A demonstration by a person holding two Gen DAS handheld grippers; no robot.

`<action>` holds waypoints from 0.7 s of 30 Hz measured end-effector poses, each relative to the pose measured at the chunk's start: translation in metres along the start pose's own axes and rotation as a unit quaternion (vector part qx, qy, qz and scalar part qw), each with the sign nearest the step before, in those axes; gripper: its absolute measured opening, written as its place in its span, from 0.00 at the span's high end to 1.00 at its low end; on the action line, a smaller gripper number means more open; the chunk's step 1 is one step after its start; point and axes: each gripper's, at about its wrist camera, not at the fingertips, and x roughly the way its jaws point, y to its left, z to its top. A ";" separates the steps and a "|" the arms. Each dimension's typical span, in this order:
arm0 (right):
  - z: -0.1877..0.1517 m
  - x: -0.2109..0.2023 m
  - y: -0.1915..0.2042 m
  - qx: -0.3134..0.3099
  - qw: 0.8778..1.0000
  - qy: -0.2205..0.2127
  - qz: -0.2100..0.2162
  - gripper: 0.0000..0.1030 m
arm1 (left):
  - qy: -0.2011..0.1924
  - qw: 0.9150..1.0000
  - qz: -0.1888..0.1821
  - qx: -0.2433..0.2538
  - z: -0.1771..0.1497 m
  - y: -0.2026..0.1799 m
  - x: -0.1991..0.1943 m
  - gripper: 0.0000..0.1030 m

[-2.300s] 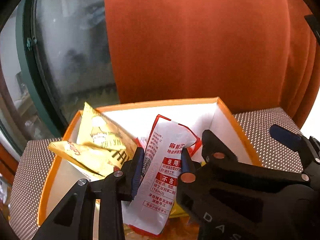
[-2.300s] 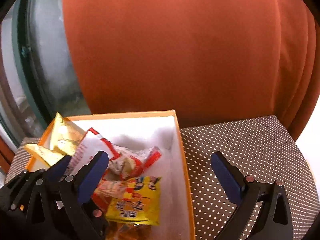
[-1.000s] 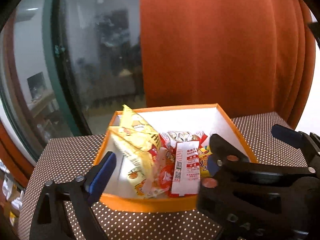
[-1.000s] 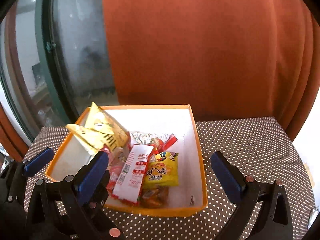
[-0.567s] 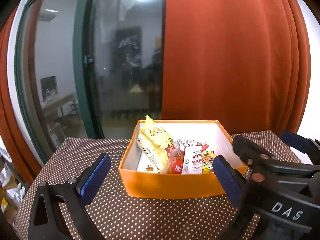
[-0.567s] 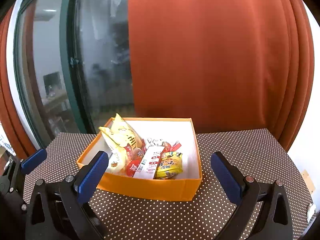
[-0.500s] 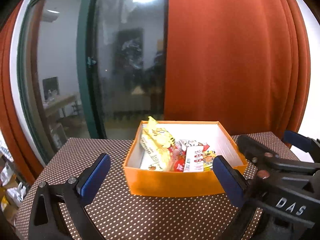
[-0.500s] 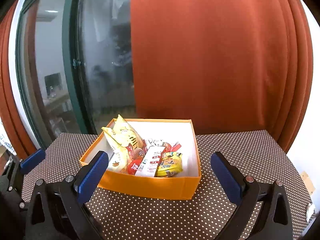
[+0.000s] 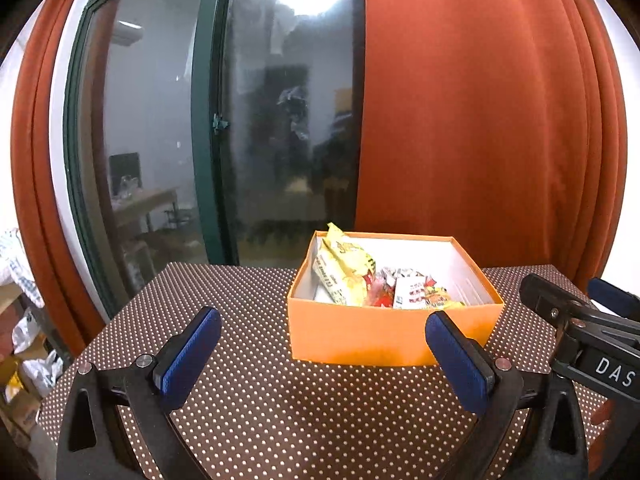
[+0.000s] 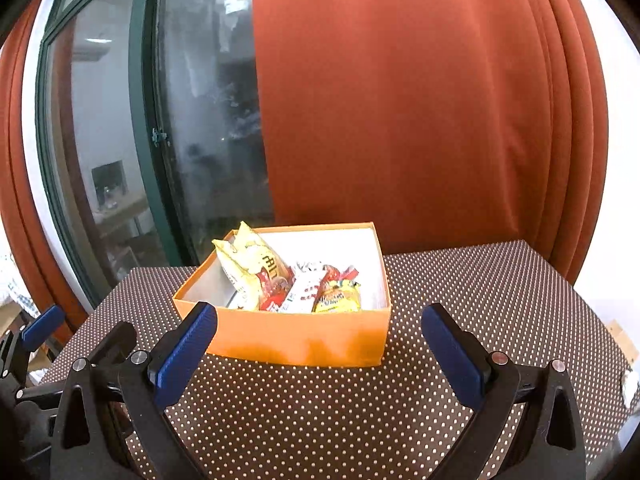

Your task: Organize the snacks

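An orange box (image 9: 384,338) (image 10: 296,340) stands on the brown dotted table (image 9: 256,412) (image 10: 460,300). Inside it lie several snack packets: tall yellow bags (image 9: 346,270) (image 10: 252,262) at the left, a white and red packet (image 9: 410,292) (image 10: 306,290) in the middle, a small yellow packet (image 10: 338,296) at the right. My left gripper (image 9: 324,354) is open and empty, held back from the box's near wall. My right gripper (image 10: 320,350) is open and empty too, also short of the box. Each gripper shows at the edge of the other's view.
A rust-red curtain (image 9: 480,120) (image 10: 420,112) hangs behind the table. A dark glass door with a green frame (image 9: 208,120) (image 10: 144,120) is at the back left. Bags and boxes (image 9: 20,364) lie on the floor past the table's left edge.
My left gripper let go of the white and red packet into the box and opened. Both grippers have drawn back and away from the box, which now looks smaller.
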 end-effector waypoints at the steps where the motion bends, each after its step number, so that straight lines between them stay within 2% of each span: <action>1: -0.002 -0.001 -0.001 0.003 1.000 0.001 0.000 0.00 | 0.000 1.000 -0.003 0.000 -0.001 0.000 0.000 0.00; 7: -0.005 -0.002 -0.006 0.007 1.000 -0.002 -0.003 0.00 | 0.006 1.000 -0.019 -0.008 -0.006 0.000 -0.002 0.00; 11: -0.005 -0.005 -0.010 0.014 1.000 -0.010 0.000 0.00 | 0.005 1.000 -0.016 -0.019 -0.005 0.003 -0.001 0.00; 21: -0.008 0.001 -0.011 0.013 1.000 -0.003 0.005 0.00 | 0.008 1.000 -0.010 -0.002 -0.006 -0.001 0.002 0.00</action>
